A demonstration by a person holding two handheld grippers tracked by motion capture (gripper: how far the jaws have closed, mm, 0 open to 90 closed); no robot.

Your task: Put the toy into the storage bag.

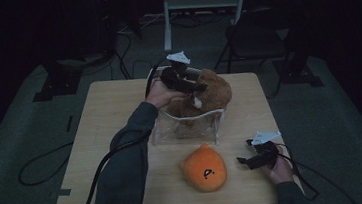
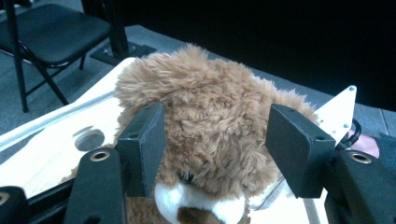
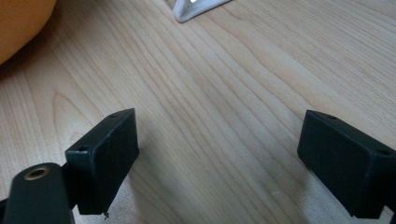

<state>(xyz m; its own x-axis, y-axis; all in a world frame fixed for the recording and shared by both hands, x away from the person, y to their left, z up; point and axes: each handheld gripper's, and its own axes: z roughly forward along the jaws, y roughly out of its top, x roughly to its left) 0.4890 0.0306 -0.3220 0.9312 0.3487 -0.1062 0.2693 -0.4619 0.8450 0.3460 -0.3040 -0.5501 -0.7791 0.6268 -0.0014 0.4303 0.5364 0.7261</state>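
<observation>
Nearest the high camera, a grey sleeve (image 1: 121,183) runs up from the bottom edge to the left hand. That hand carries the left gripper (image 1: 195,86) over a clear bin (image 1: 158,134) at the middle of the wooden table (image 1: 102,134).

Left to right across the table:

- Left gripper — its jaws bracket the head of a brown teddy bear (image 2: 210,121), one pad (image 2: 142,144) at each side of the face. The fur bulges between the pads and appears to be touching them. Whether they are squeezing it or merely resting against it cannot be determined.
- Brown teddy bear — its lower body sits inside the clear bin; the head and shoulders stand above the rim.
- Orange plush (image 1: 204,168) — it lies on the table just in front of the bin, untouched.
- Right gripper (image 1: 247,160) — it is held low near the right edge of the table, jaws spread wide with bare wood between them, gripping nothing.

Progress, as judged: one toy is mostly in the bin, though not seated or let go. The orange plush has yet to be handled, so roughly half the work appears to remain.

Limits of view: the room is dark — the floor, chair (image 2: 51,32) and stands beyond the table are dim. The bear's legs blur behind the bin wall, and its muzzle is cut off at the lower edge of the left gripper view.
</observation>
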